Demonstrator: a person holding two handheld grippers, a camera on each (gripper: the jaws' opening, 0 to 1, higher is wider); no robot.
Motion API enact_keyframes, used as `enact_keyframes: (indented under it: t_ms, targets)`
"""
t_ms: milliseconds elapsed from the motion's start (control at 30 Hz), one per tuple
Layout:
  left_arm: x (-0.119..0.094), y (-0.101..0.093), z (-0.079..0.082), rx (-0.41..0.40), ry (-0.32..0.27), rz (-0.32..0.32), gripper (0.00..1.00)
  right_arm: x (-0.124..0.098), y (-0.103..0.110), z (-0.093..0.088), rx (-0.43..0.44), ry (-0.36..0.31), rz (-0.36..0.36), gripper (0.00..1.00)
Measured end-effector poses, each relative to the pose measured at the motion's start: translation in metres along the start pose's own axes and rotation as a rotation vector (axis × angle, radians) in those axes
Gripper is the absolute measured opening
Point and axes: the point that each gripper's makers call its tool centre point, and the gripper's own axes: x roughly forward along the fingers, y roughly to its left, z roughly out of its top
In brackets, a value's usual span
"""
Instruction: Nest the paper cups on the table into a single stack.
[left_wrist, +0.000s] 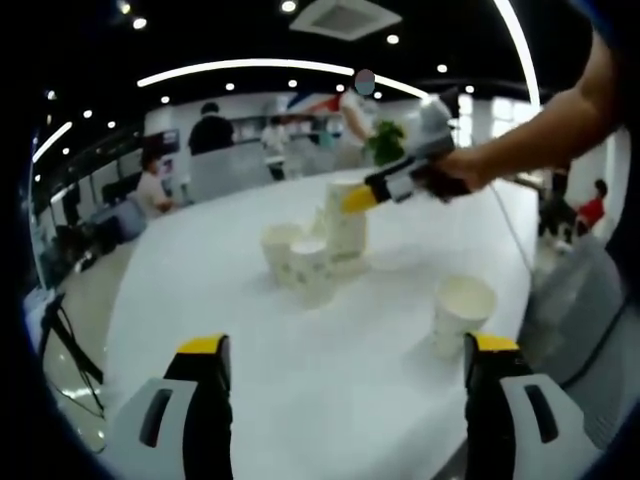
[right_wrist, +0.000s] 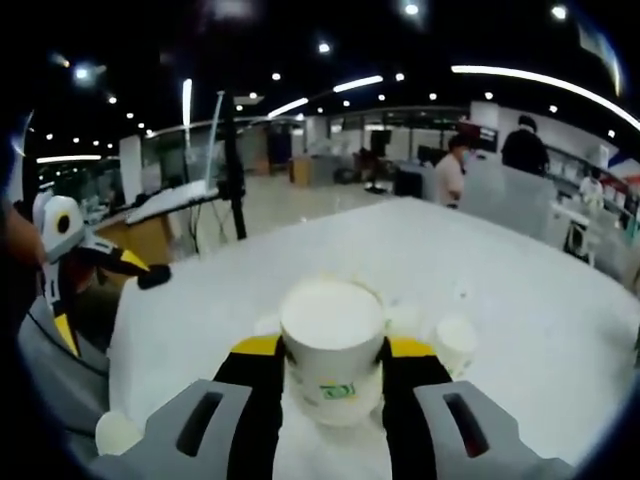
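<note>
So the white table (left_wrist: 300, 380) was the anchor for everything here. In the left gripper view, the left gripper (left_wrist: 345, 350) sat low over the near part of the table with its jaws spread wide apart, nothing between them. A single paper cup (left_wrist: 461, 312) stood upright on the table just beside the right-hand jaw, not touching it as far as I could tell.

Further across the table was a little cluster of paper cups (left_wrist: 298, 262), upright and pressed close together, and right behind them a taller stack of cups (left_wrist: 346, 225). The right gripper (left_wrist: 362, 197), held in a person's hand (left_wrist: 455, 175), was at the top of that stack.

From the right gripper view, the right gripper (right_wrist: 332, 355) was clamped on the top cup (right_wrist: 332, 330), one jaw on each side of it, cup mouth facing up and a small green mark on its wall. A few other cups (right_wrist: 455, 340) peeked out around it on the table. Off to the left edge of the table the left gripper (right_wrist: 150, 275) showed up too, too small there to read its jaws.

People stood and sat around the office well beyond the table.
</note>
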Motion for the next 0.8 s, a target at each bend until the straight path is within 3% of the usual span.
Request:
enact_keyframes:
  t_ms: [800]
  targets:
    - [0.002, -0.005, 0.005, 0.006, -0.005, -0.014, 0.94, -0.013, 0.013, 0.013, -0.014, -0.017, 0.029, 0.35]
